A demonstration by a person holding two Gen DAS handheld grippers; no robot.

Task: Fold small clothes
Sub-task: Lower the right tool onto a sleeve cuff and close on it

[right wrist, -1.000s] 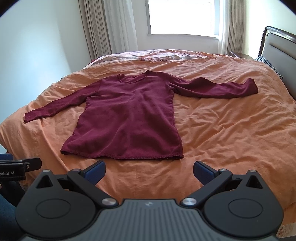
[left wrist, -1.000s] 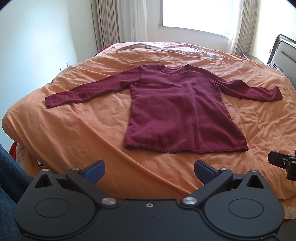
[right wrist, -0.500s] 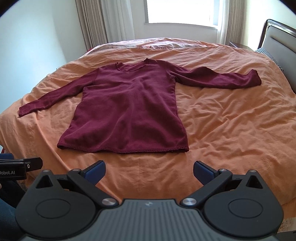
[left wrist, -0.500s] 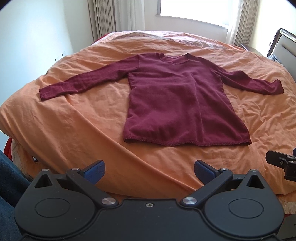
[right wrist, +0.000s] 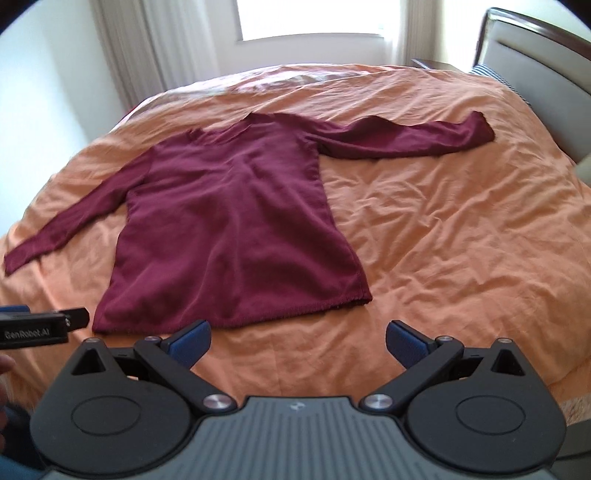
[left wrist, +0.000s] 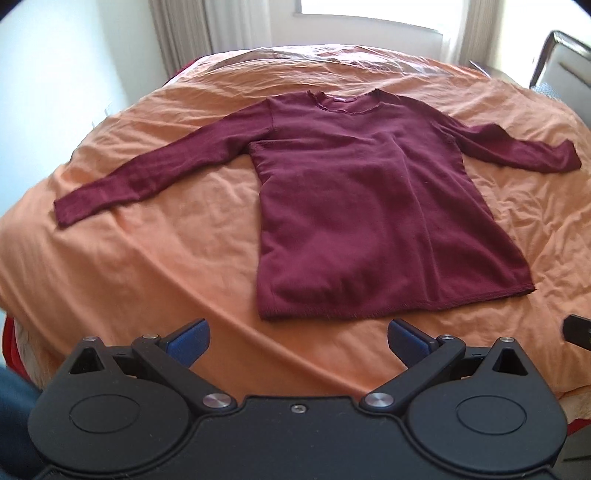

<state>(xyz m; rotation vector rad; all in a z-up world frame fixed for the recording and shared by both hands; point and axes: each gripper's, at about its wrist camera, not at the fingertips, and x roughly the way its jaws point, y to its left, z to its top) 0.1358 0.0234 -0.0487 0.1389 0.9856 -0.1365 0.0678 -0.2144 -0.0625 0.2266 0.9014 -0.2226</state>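
A maroon long-sleeved top lies flat and face up on the orange bedspread, both sleeves spread wide, hem toward me. My left gripper hovers open just short of the hem's left half, blue pads apart with nothing between them. In the right wrist view the same top sits left of centre, its right sleeve reaching toward the headboard. My right gripper is open and empty, just short of the hem's right corner.
A padded headboard stands at the right with a patterned pillow beside it. Curtains and a bright window lie beyond the bed. The left gripper's body shows at the left edge of the right wrist view.
Both grippers have moved forward toward the bed, so the top now fills more of each view and its hem sits close to the fingertips. Both stayed open.
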